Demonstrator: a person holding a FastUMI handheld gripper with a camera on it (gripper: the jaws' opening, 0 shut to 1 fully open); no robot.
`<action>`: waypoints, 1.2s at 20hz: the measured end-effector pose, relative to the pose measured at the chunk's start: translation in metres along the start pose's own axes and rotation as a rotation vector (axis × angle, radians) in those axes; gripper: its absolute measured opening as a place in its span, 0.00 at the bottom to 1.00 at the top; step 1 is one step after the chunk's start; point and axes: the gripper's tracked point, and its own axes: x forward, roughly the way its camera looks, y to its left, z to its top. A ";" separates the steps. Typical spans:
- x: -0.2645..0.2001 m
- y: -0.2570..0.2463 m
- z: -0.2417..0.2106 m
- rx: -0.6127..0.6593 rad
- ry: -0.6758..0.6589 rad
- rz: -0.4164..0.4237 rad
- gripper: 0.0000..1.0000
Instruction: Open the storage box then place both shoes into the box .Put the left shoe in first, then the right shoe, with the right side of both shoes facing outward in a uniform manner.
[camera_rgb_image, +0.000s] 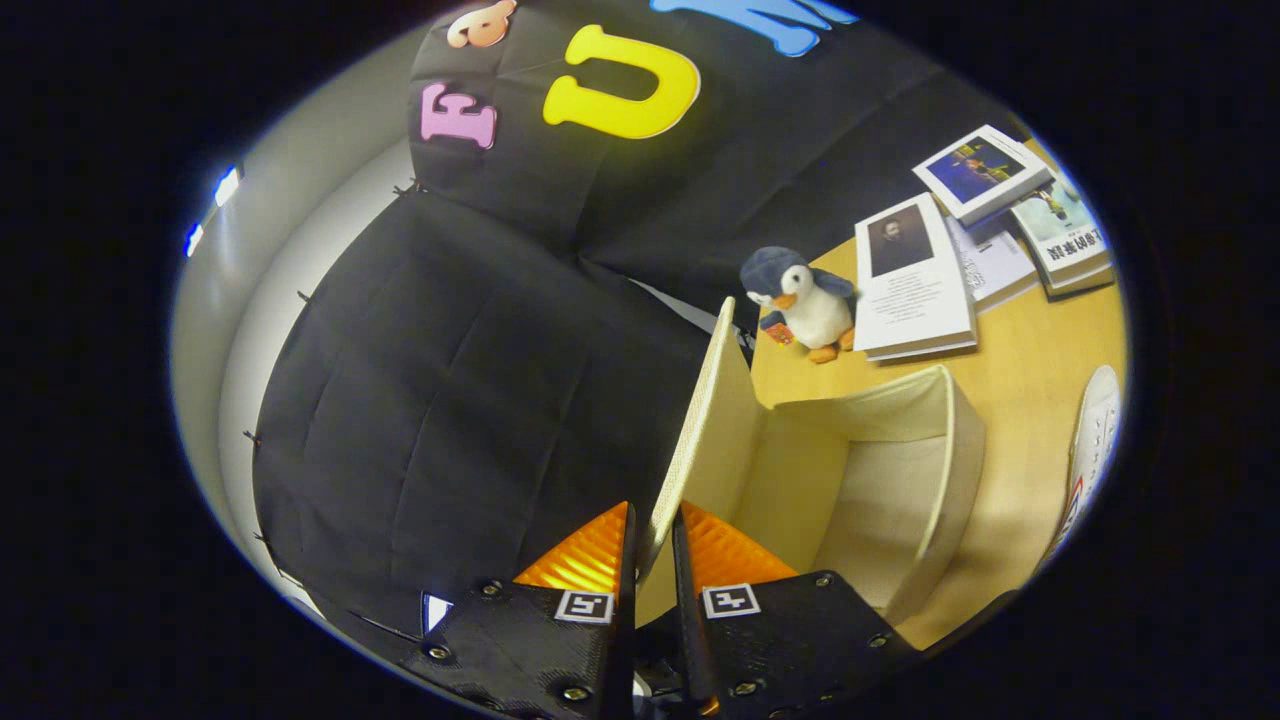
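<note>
The gripper (652, 535) pinches the lid flap (700, 440) of the storage box (900, 470) between its nearly closed fingers; the flap's lower edge is hidden behind them. The flap stands upright, running away from the fingers toward a penguin plush toy (805, 300). The open, pale box sits on the wooden table (1030, 370), its near end cut off. Beyond it lie books (915, 280). Farthest right, a white shoe (1092, 440) is partly cut off, lying lengthwise beside the box.
</note>
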 end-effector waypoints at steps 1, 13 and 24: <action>0.012 0.009 -0.001 -0.018 0.014 0.011 0.18; 0.156 0.071 -0.054 -0.128 0.177 0.031 0.18; 0.167 0.046 -0.053 -0.193 0.193 -0.073 0.93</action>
